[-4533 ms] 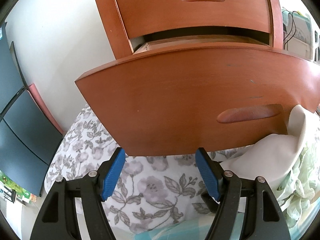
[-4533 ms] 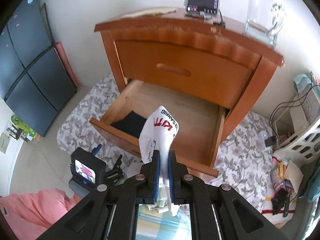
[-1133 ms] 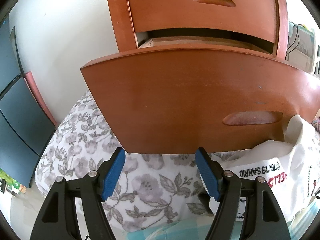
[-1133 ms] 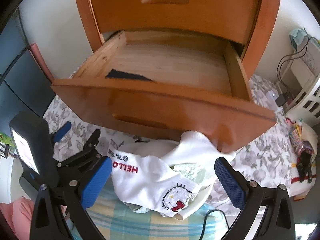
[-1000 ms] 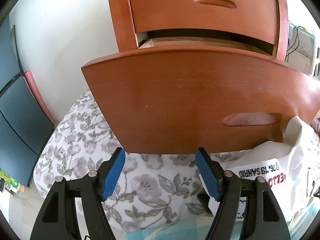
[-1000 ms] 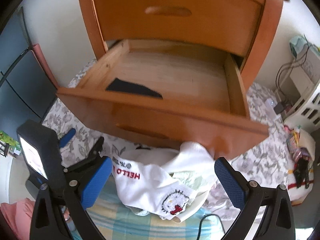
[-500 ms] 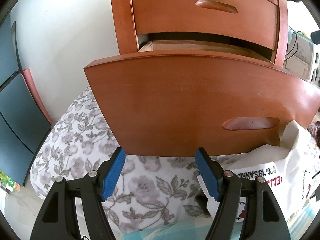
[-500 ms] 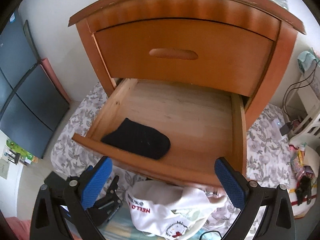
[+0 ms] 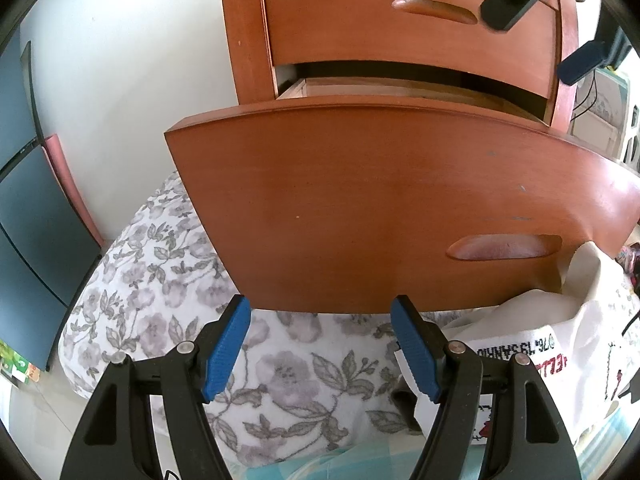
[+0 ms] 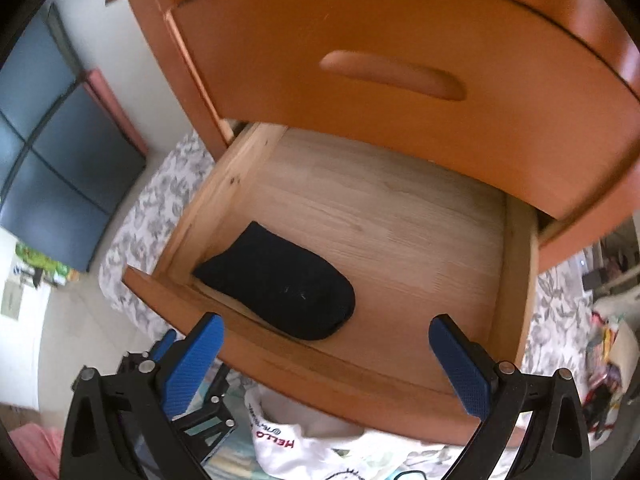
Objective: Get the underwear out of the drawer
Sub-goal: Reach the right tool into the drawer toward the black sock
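The lower drawer [image 10: 224, 184] of a wooden nightstand is pulled out. One black folded garment [image 10: 280, 280] lies in its front left corner; the rest of the drawer floor is bare wood. My right gripper [image 10: 326, 360] hovers open above the drawer's front edge, nothing between its blue pads. My left gripper [image 9: 320, 344] is open and low, facing the drawer front [image 9: 380, 208] from outside, empty. White underwear with red lettering [image 9: 560, 360] lies in a pile below the drawer, also visible as white cloth [image 10: 304, 444] in the right wrist view.
The shut upper drawer [image 10: 400, 64] overhangs the open one. A floral mat [image 9: 168, 288] covers the floor under the nightstand. A dark panelled door [image 9: 28, 220] stands at left. Clutter and cables [image 10: 600, 320] lie on the floor at right.
My right gripper let go of the white underwear onto the pile, opened, then rose and moved in over the open drawer towards the black garment. The left gripper barely moved.
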